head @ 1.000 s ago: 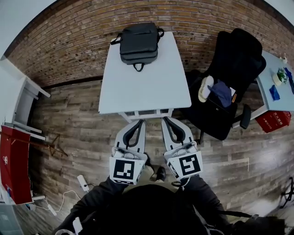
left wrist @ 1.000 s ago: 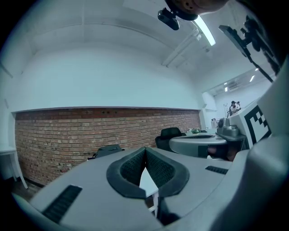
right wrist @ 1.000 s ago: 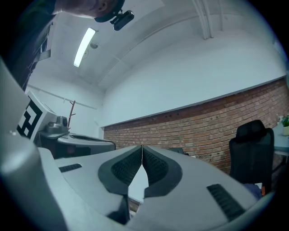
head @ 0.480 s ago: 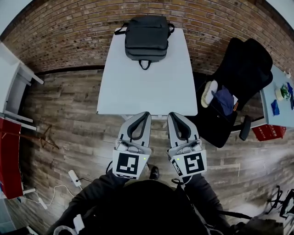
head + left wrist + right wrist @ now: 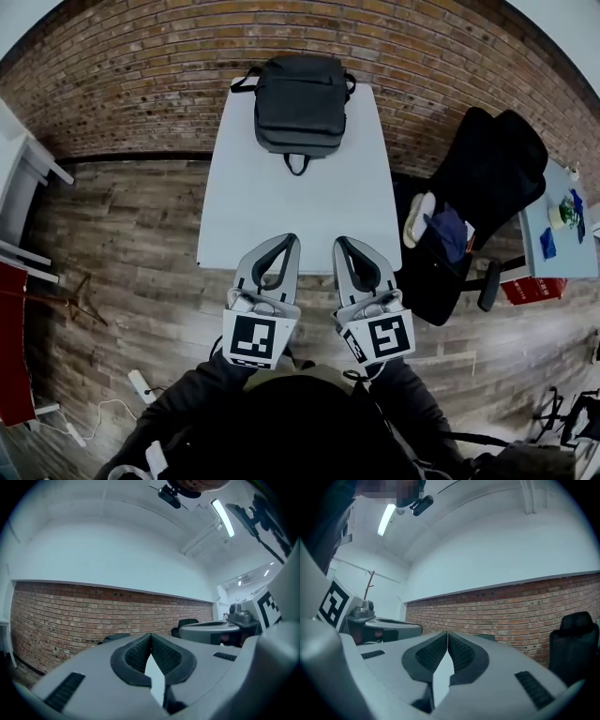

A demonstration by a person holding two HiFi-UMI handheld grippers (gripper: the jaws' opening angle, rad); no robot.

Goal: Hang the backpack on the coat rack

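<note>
left gripper [image 5: 290, 240], right gripper [image 5: 340, 243] advanced over table [image 5: 300, 211] edge | both closed, empty | backpack [image 5: 300, 103] unmoved

The table [image 5: 291, 216] is open from its lower edge up to the backpack [image 5: 300, 98] at upper centre; a chair [image 5: 492, 178] crowds its right, a wall [image 5: 141, 84] its top.

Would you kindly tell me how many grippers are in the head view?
2. The left gripper is over the white table's near edge, left of centre; the right gripper is beside it on the right. Both are shut and empty. None seems hidden.
</note>
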